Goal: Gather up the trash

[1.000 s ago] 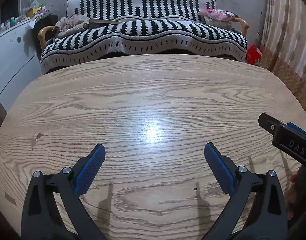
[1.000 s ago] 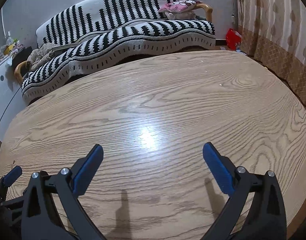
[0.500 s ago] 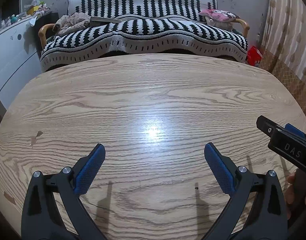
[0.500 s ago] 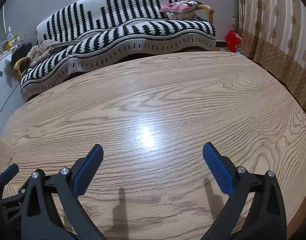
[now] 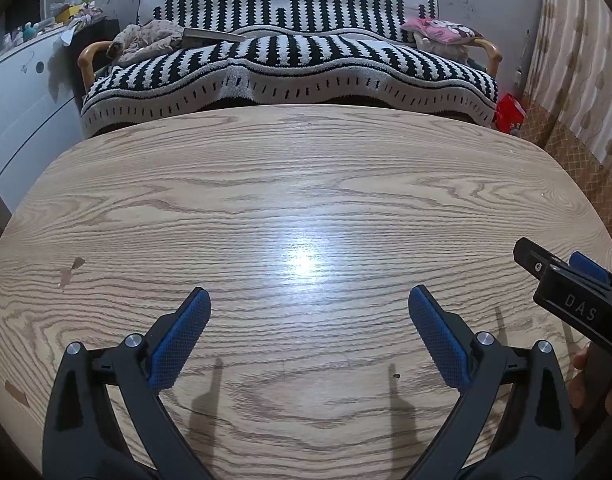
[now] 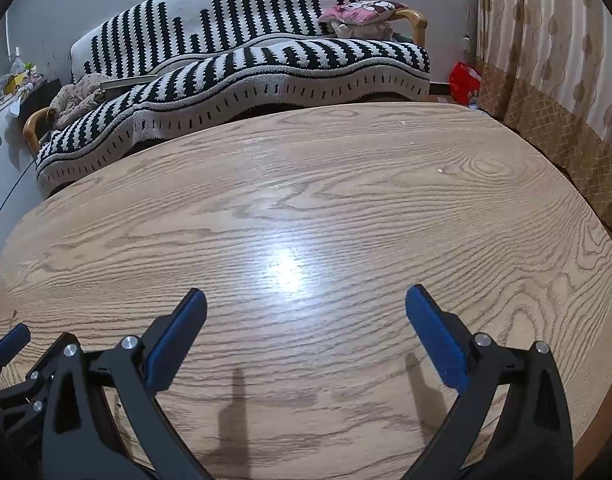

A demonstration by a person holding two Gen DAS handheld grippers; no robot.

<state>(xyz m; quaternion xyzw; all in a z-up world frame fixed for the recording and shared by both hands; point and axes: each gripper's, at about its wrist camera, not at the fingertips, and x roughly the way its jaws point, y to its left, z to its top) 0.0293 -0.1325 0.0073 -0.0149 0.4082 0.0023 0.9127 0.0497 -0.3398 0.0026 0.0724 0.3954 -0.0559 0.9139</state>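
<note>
My left gripper [image 5: 309,300] stands open above the near part of a wooden oval table [image 5: 266,184], nothing between its blue pads [image 5: 182,334]. My right gripper [image 6: 305,300] is open too, over the same table [image 6: 346,184], with nothing held. The right gripper's black body [image 5: 574,300] shows at the right edge of the left wrist view; the left gripper's tip [image 6: 10,340] peeks in at the lower left of the right wrist view. No piece of trash shows on the tabletop, only a tiny white crumb [image 6: 440,169] and a small dark speck [image 5: 395,376].
A sofa with a black-and-white striped cover [image 5: 290,60] stands just behind the table, with clothes [image 5: 146,38] and a pink cushion [image 5: 442,30] on it. A red bag [image 5: 510,112] sits on the floor by the curtain [image 5: 578,60]. A white cabinet [image 5: 22,100] stands at left.
Both cameras have risen and drawn back a little, so the table's far edge sits slightly lower in view. Both grippers stay open.
</note>
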